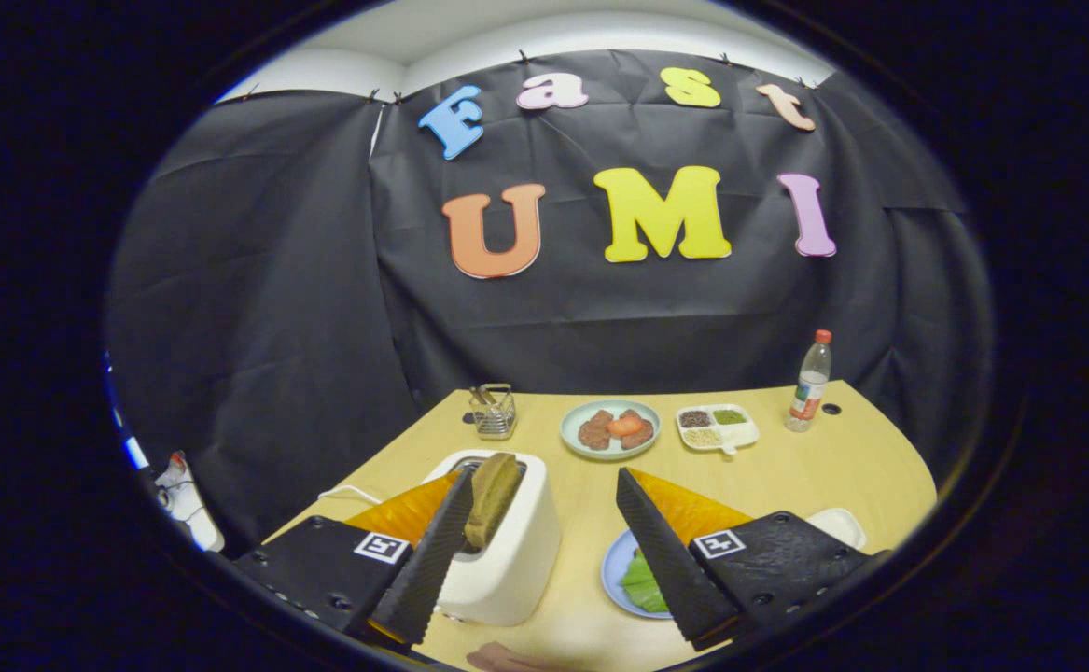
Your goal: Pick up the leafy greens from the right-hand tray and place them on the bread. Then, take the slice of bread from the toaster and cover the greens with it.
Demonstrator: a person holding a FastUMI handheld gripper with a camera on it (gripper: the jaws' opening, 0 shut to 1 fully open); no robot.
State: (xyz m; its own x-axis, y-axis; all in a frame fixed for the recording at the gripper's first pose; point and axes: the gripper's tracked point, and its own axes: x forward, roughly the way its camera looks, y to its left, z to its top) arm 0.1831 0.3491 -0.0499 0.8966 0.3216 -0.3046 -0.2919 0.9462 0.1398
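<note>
A pale wooden table (843,467) carries a white toaster (507,551), from whose slot a slice of bread (491,497) stands upright. The gripper (539,490) hangs above with its fingers spread wide and empty. The slice lies just inside the left finger, its flat face turned toward the gap. Leafy greens (642,583) already rest on a blue plate (614,569) under the right finger, so the toaster slice appears next.

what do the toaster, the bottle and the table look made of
Toaster: smooth cream shell with a soft sheen, probably plastic or painted metal. Bottle: clear and see-through with a red cap, likely plastic. Table: pale, even matte top, looks like wood laminate. The tool hangs open beside the toaster.
</note>
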